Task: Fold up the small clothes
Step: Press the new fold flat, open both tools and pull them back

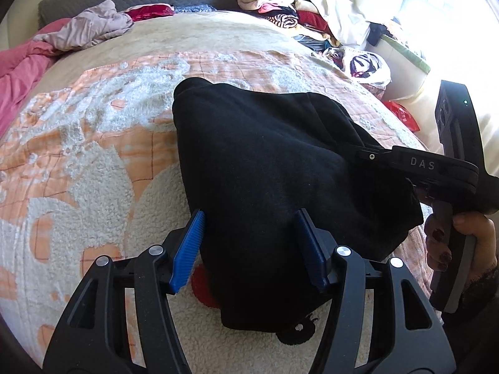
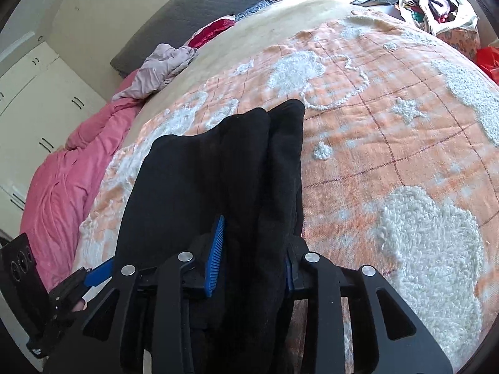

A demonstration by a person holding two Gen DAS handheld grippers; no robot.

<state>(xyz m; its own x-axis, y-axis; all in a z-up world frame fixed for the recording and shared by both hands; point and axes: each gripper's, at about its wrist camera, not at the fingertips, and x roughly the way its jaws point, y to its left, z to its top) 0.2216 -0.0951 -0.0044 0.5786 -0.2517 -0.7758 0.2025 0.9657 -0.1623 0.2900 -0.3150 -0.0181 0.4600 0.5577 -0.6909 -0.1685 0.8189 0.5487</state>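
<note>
- Pink crumpled duvet (image 1: 18, 71) lies along the left edge of the bed in both views, with a mauve crumpled garment (image 1: 90, 28) resting on its upper end.
- Orange-and-white fluffy patterned blanket (image 1: 93, 143) covers the bed and fills the middle of both frames.
- Black fleece garment (image 1: 274, 168) sits on that blanket at the centre of the left wrist view, bunched into a thick mound that reaches from mid-frame down to the lower edge.
- Left gripper (image 1: 249, 249) is at the bottom centre of its view; its blue ribbed fingers (image 1: 188, 252) stand apart on either side of the garment's near end. The cloth lies between them, but whether the pads press on it cannot be told.
- Right gripper (image 2: 254, 257) shows at the bottom centre of the right wrist view. A long fold of the black fleece garment (image 2: 218, 168) runs up between its fingers (image 2: 215, 261), which are closed on the fabric.
- Seen from the left wrist camera, the right gripper enters from the right edge, its tip on the garment's right side, and the person's hand (image 1: 461, 243) grasps its handle at lower right.
- Mixed pile of folded and loose colourful clothes (image 1: 280, 3) sits at the upper right of the bed.
</note>
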